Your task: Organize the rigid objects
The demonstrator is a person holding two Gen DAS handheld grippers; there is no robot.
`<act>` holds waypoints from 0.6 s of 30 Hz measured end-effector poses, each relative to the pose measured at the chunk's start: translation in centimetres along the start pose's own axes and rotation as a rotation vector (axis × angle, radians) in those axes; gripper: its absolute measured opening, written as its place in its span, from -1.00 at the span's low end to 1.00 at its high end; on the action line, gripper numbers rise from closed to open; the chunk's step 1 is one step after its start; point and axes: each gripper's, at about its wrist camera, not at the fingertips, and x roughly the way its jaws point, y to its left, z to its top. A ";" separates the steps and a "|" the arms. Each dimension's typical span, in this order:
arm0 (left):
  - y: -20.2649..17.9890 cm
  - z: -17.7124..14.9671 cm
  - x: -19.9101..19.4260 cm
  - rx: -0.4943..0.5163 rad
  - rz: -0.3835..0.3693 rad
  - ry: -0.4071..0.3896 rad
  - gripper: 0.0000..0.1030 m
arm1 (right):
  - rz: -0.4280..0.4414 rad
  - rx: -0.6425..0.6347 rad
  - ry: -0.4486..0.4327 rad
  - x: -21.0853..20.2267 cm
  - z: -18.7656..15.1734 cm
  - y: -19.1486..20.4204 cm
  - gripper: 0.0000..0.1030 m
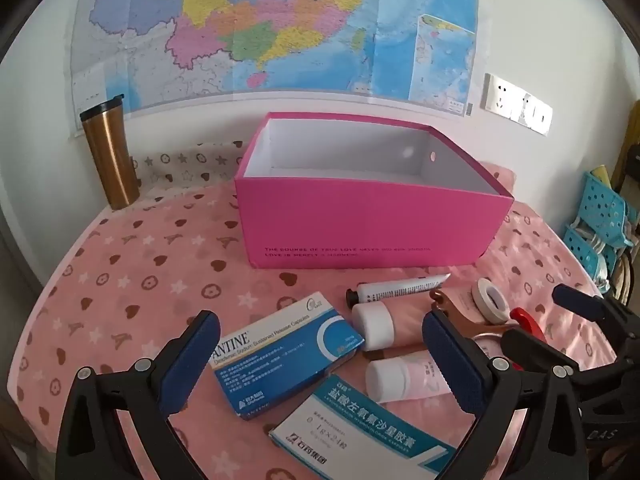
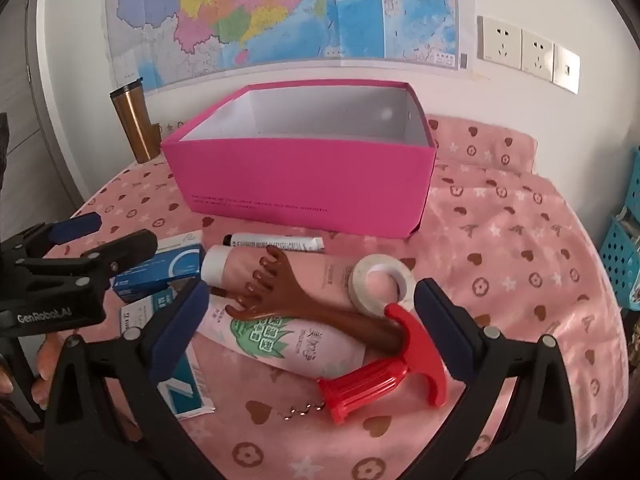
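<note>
Red corkscrew point(image 2: 384, 384) lies nearest, lower centre of right wrist view, w/ right gripper point(image 2: 308, 320) jaws spread, empty. Prob light, stiff; grip ribbed barrel (screw tip sharp). Left gripper point(image 1: 320, 348) spread over blue med box point(image 1: 286, 354). Pink box point(image 2: 304, 184) upper centre, empty.

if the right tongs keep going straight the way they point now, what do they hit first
Most likely the brown back scratcher, which lies across the pink tubes midway between the open right tongs. The white tape roll sits just beyond. Depth is hard to judge through the fisheye.
</note>
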 end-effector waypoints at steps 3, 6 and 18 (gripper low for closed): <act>0.0 -0.1 -0.1 0.017 0.003 0.003 1.00 | 0.007 0.002 -0.011 -0.1 -0.2 0.3 0.99; -0.5 -0.5 -0.6 0.030 0.014 -0.003 1.00 | 0.017 0.024 -0.019 -0.4 -0.4 0.1 0.99; -1.0 -0.6 -0.9 0.042 0.020 -0.007 1.00 | 0.020 0.034 -0.029 -0.7 -0.6 -0.3 0.99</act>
